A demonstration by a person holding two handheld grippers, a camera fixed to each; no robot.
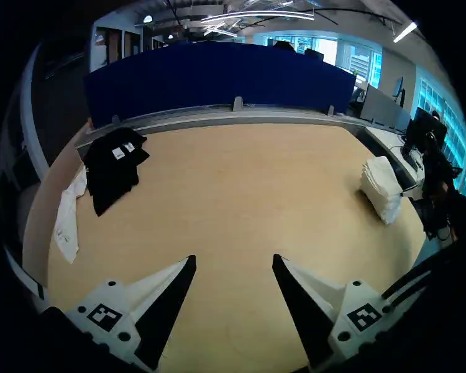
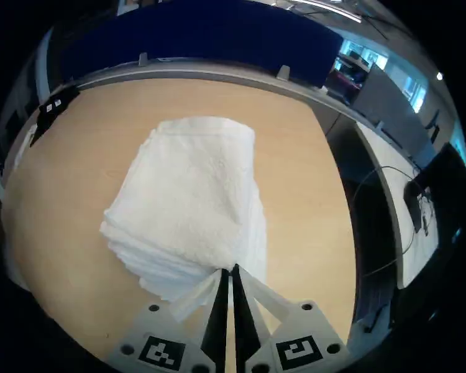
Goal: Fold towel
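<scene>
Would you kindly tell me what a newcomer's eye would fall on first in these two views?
First, the pile of folded white towels in the middle of the right gripper view, on the wooden table, with the right gripper shut on its near corner. In the left gripper view, the left gripper hangs open over bare tabletop, and a heap of black clothes lies far left, before the blue partition.

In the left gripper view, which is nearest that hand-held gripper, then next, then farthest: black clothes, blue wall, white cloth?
1. White cloth, left side.
2. Black clothes, back left.
3. Blue wall, at the very back.
</scene>
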